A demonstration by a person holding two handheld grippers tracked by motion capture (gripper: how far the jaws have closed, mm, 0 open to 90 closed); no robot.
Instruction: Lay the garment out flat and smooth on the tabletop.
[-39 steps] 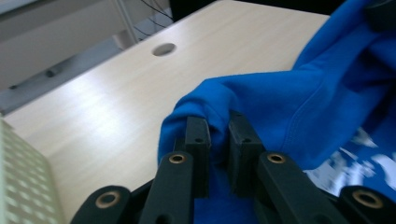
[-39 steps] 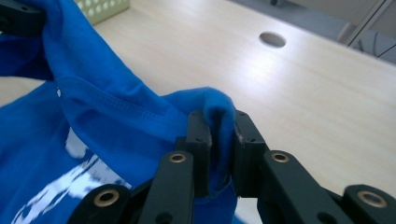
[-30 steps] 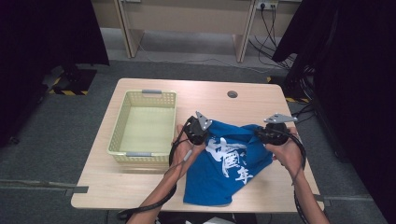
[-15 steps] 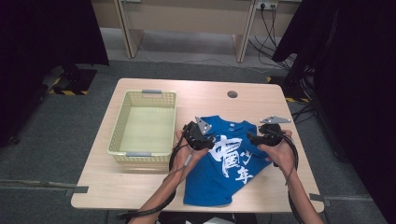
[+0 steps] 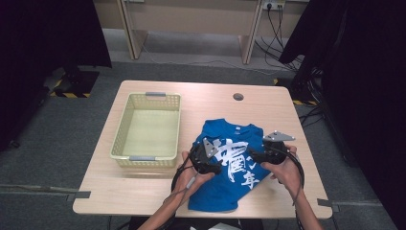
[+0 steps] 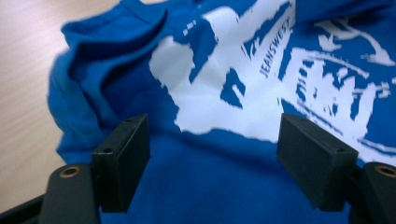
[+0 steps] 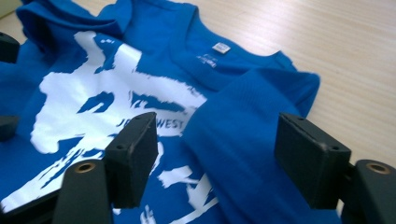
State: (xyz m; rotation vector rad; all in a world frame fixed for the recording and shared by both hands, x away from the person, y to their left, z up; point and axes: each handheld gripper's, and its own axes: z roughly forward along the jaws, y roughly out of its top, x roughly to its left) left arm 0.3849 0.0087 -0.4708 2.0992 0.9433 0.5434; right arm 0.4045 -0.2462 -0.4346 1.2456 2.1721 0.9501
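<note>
A blue T-shirt with a large white print lies on the wooden table, collar toward the far side. My left gripper hovers low over the shirt's left half, and my right gripper over its right sleeve. In the left gripper view the gripper stands open above the T-shirt, with nothing pinched. In the right gripper view the gripper is open too, above a folded-in sleeve. Both pairs of jaws have just been opening, with only loose cloth beneath them.
A pale yellow plastic basket with nothing in it stands on the table's left half, close to my left hand. A round cable hole sits near the table's far edge. Dark curtains flank the table.
Both grippers were shut on the shirt's shoulders and held it up. They came down and toward the person, then opened and let go. The shirt now lies flat.
</note>
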